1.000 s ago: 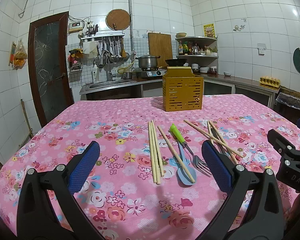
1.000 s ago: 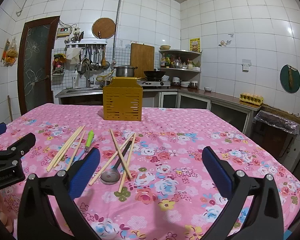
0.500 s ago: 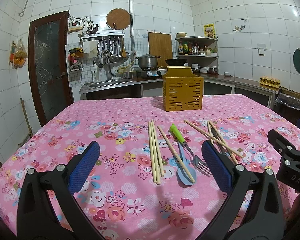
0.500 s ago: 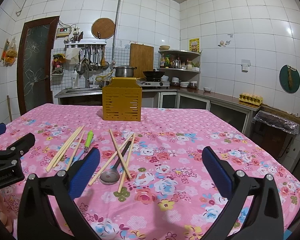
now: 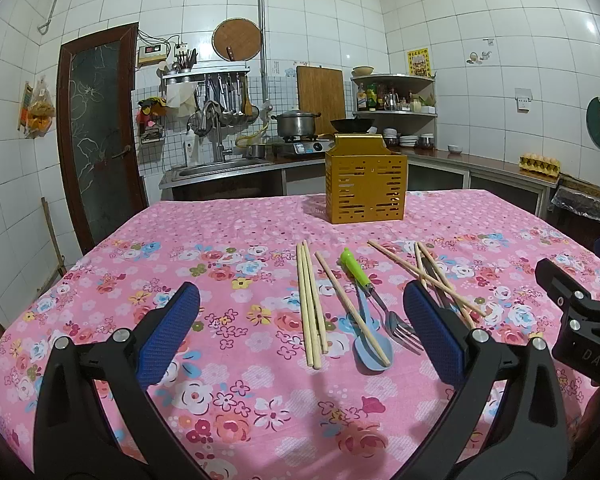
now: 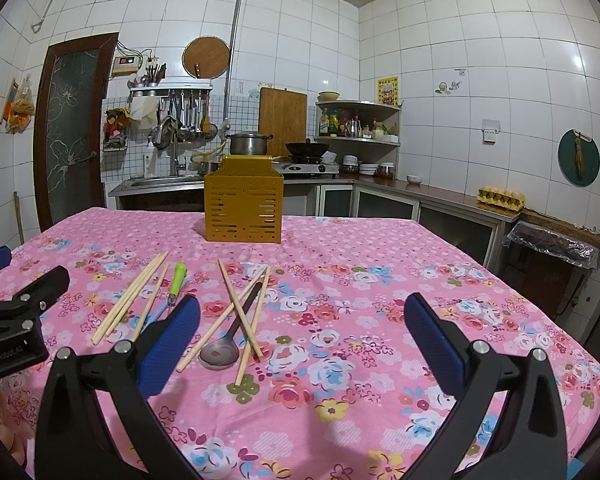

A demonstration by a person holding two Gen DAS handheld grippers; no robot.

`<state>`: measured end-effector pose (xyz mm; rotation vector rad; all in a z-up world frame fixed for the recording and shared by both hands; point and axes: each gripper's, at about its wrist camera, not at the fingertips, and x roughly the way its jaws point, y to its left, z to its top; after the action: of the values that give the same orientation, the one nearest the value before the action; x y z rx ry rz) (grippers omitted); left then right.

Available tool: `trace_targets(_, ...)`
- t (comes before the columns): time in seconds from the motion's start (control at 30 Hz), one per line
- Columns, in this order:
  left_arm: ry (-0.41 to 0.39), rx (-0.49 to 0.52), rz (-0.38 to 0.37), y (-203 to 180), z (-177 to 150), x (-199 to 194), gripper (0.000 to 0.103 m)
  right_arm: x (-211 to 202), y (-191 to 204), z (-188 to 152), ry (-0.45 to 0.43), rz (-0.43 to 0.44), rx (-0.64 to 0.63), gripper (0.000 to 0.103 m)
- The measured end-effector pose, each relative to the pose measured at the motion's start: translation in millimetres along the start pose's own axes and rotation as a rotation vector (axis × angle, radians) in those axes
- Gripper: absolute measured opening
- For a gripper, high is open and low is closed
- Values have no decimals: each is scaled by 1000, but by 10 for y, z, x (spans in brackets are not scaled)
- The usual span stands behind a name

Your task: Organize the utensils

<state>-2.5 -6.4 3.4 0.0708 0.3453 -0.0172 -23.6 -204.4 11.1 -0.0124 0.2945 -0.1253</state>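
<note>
A yellow slotted utensil holder (image 5: 365,182) stands at the far middle of the pink floral table; it also shows in the right wrist view (image 6: 243,208). Wooden chopsticks (image 5: 310,303) lie in front of it, with a blue spoon (image 5: 371,347) and a green-handled fork (image 5: 374,295). More crossed chopsticks (image 6: 241,312) lie over a dark metal spoon (image 6: 223,351). My left gripper (image 5: 300,334) is open and empty, low over the near table before the chopsticks. My right gripper (image 6: 300,336) is open and empty, to the right of the crossed chopsticks.
The table with the pink cloth (image 5: 220,264) fills the foreground. Behind it are a kitchen counter with sink (image 5: 220,168), a stove with pots (image 5: 300,140) and a corner shelf (image 6: 358,124). A door (image 5: 96,132) is at the left.
</note>
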Motion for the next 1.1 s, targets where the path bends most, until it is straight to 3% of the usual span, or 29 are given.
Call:
trace_targets(0.47, 0, -7, -6, 5, 4, -2, 98, 19, -10, 9, 2, 5, 3, 99)
trace_targets(0.73, 36, -21, -5, 109, 124, 71, 98, 69, -123, 247, 0, 39, 35, 99)
trace_targets(0.83, 79, -47, -24, 176, 197, 178, 98, 176, -98, 323, 19, 42, 33, 99)
trace_targets(1.0, 69, -51, 5, 218, 392, 275, 98, 418, -50, 414, 66, 39, 4, 99)
trace_targets(1.1, 75, -30, -28, 194, 497, 375, 98, 590, -19, 482, 96, 45, -5, 99)
